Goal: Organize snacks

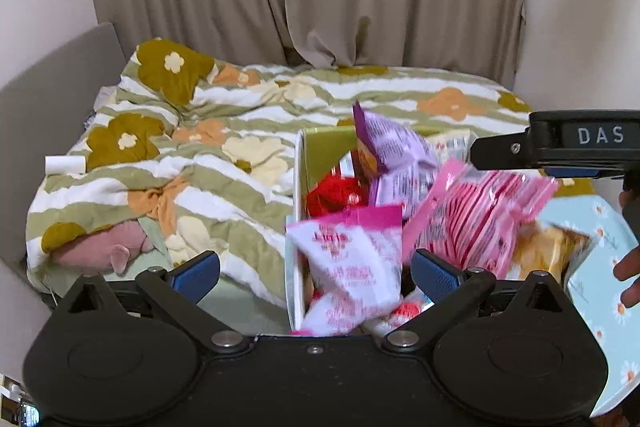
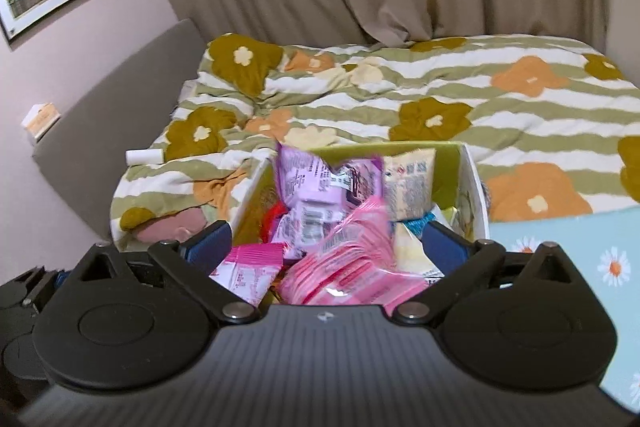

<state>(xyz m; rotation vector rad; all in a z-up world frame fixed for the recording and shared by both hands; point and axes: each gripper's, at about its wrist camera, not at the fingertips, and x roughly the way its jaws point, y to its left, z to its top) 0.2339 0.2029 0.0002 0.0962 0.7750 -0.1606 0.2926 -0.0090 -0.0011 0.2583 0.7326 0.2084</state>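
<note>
Both grippers, left [image 1: 316,273] and right [image 2: 326,241], gape wide with nothing held, above the green-lined cardboard box [image 2: 448,163] crammed with pink and purple snack packets [image 2: 320,179]. Only the left view shows the right gripper, at three o'clock.

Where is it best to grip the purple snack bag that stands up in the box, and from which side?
Probably its top sealed edge, from above: the purple snack bag stands highest in the box, its flat upper corner sticks free, and other packets crowd its lower part.
</note>
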